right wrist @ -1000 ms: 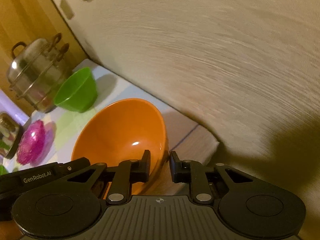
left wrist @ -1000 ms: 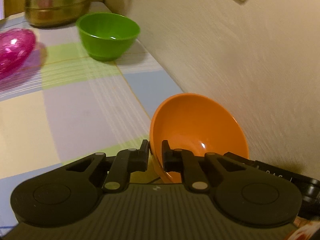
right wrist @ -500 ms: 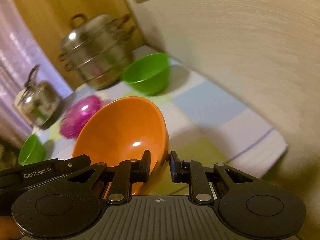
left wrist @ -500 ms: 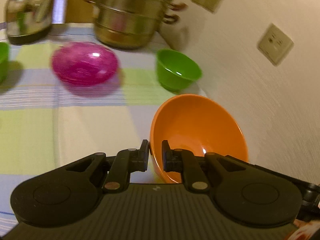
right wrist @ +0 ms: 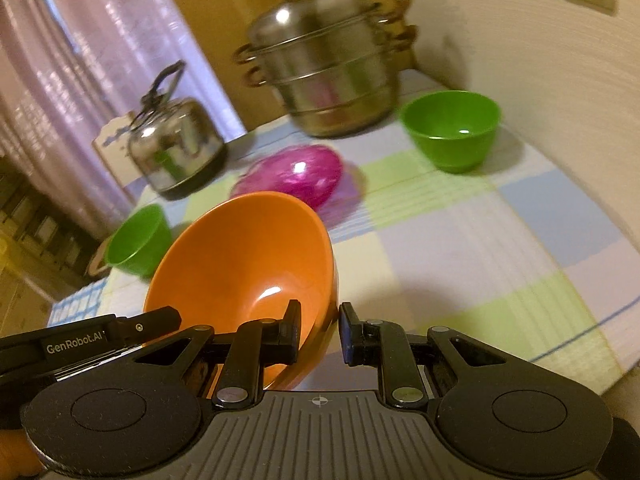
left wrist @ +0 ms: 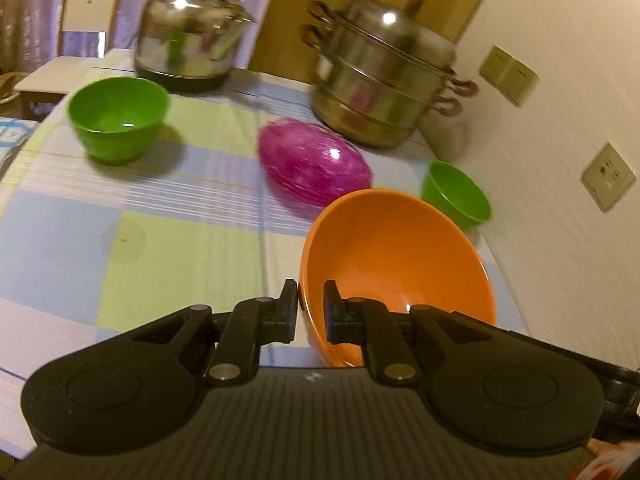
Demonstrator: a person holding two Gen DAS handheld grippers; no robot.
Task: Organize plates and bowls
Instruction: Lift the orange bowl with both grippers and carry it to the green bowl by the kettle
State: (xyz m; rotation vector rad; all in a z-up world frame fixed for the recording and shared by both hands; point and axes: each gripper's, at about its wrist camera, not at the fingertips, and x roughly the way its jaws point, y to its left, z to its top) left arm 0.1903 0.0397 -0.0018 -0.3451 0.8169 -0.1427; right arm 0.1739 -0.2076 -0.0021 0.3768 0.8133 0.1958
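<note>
My left gripper (left wrist: pixel 311 307) is pinching the near rim of the orange bowl (left wrist: pixel 394 254), one finger outside the wall and the other inside. My right gripper (right wrist: pixel 319 330) pinches the opposite rim of that same bowl (right wrist: pixel 248 264), again with a finger on each side of the wall. Between the two grips the bowl hangs tilted above the checked tablecloth (left wrist: pixel 132 236), its open side turned toward both cameras.

Just beyond the bowl from the left gripper lies a pink glass dish (left wrist: pixel 314 166), and to its right, close to the wall, stands a small green bowl (left wrist: pixel 456 192). Far off to the left of the gripper I see a second green bowl (left wrist: pixel 116 118), near the table's edge. Behind the pink dish stands a tiered steel steamer pot (left wrist: pixel 380 84) with its lid on, and left of it a shiny kettle (left wrist: pixel 188 36). A chair (left wrist: pixel 76 28) stands past the table's far left corner. On the wall to the right are light switches (left wrist: pixel 508 74) and a socket (left wrist: pixel 608 176).
</note>
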